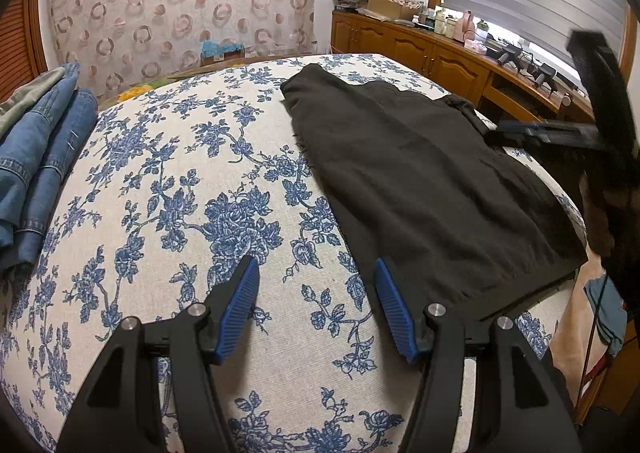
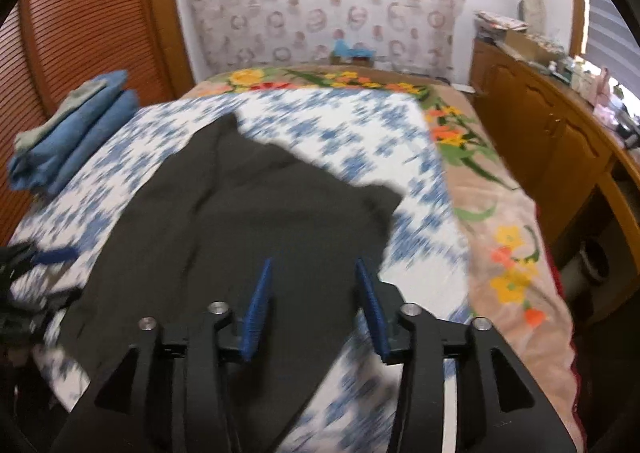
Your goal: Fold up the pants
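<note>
Dark pants [image 1: 420, 173] lie flat, folded over, on a bed with a white and blue flowered cloth [image 1: 180, 173]. My left gripper [image 1: 316, 273] is open and empty above the cloth, just left of the pants' near edge. My right gripper shows blurred at the right of the left wrist view [image 1: 532, 131], near the pants' far right corner. In the right wrist view the pants [image 2: 240, 221] fill the middle and my right gripper [image 2: 314, 269] is open and empty above them. My left gripper [image 2: 44, 257] appears blurred at the far left.
A stack of folded blue jeans [image 1: 36, 149] lies at the bed's left side and shows in the right wrist view [image 2: 76, 133] too. A wooden cabinet [image 1: 420, 49] with clutter runs along the right under a window. An orange flowered blanket [image 2: 500, 213] covers the bed's right edge.
</note>
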Demonstrator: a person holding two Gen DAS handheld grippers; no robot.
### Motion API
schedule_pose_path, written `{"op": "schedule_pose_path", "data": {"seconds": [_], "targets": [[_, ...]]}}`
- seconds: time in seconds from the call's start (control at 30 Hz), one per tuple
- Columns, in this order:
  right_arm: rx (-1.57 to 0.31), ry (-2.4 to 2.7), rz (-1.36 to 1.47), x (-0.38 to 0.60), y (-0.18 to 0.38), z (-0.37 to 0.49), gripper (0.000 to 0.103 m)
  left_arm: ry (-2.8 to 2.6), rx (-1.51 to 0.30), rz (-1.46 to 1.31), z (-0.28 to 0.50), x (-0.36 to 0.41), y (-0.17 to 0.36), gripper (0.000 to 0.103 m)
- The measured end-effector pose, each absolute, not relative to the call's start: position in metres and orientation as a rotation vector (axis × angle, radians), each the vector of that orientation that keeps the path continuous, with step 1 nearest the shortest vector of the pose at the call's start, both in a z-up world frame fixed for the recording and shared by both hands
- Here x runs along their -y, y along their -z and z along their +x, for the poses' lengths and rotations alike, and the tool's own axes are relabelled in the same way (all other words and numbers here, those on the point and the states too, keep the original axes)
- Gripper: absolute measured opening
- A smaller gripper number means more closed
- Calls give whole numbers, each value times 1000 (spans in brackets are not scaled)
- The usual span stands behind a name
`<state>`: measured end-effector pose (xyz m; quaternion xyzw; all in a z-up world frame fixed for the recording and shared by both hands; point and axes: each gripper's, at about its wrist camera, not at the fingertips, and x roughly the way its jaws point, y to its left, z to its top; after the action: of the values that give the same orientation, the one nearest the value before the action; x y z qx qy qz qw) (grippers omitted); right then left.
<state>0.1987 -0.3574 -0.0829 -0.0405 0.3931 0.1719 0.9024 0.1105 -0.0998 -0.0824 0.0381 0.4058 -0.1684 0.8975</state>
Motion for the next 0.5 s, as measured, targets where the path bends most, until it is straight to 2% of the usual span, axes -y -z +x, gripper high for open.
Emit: {"op": "schedule_pose_path", "data": {"seconds": [0.5], "targets": [[-795, -357, -70, 344, 93, 109, 46, 356, -778, 57, 98, 90, 76, 60]]}}
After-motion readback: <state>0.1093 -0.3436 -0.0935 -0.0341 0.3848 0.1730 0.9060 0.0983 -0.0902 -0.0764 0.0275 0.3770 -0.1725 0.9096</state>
